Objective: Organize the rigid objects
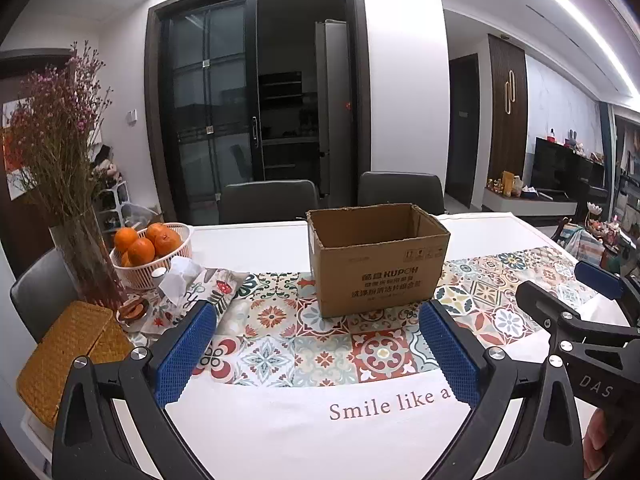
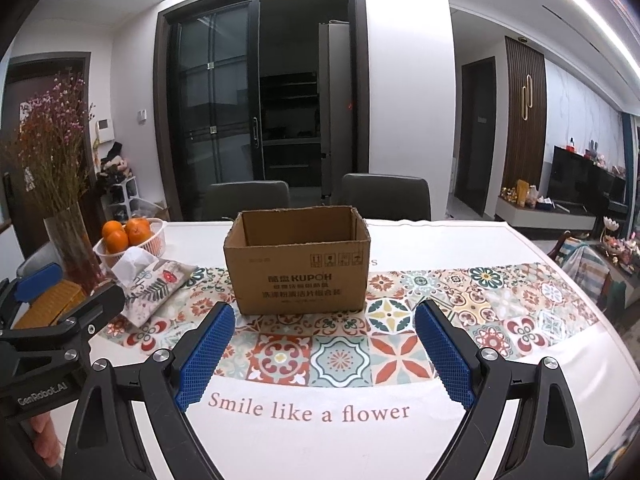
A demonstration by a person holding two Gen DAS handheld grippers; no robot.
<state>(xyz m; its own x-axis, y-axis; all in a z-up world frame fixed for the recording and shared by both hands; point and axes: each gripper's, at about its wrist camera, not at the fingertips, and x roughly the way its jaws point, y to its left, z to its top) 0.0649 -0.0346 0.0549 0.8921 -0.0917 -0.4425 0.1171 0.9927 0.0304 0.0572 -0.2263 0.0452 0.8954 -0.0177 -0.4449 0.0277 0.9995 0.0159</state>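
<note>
Left gripper (image 1: 318, 354): fingers spread wide, nothing btwn them; blue ribbed pads (image 1: 185, 350), black frame. Hovers over near part of table, box straight ahead past the tips.
Right gripper (image 2: 325, 354): fingers also spread wide, holding nothing; same blue pads (image 2: 205, 354). Sits just right of the left one; each shows at the edge of the other's view.
Box (image 2: 298, 258): brown cardboard, upright, top open, flaps cut off w/ ragged rim; printed text on front. Stands mid-table on the tiled strip; inside not visible from here.
Open room: bare cloth btwn grippers and box, and all along the right side of the box out to the table's right edge.
Crowded side: left. Tissue pack (image 2: 154, 280) in floral cover lies near box's left, not touching. Behind it a white slotted basket (image 1: 176, 248) of oranges (image 1: 141, 250); glass vase (image 1: 86, 260) w/ dried pink flowers at far left; woven yellow mat (image 1: 70, 352) at near-left corner; small dish (image 1: 134, 310) beside vase.
Table (image 2: 460, 240): white cloth, band of patterned tile print across middle, "Smile like a flower" lettering near front edge.
Far edge: two dark chairs (image 2: 386, 196) tucked behind box.
Room: dark glass sliding door (image 2: 216, 112) behind; TV unit (image 2: 580, 188) at right.
</note>
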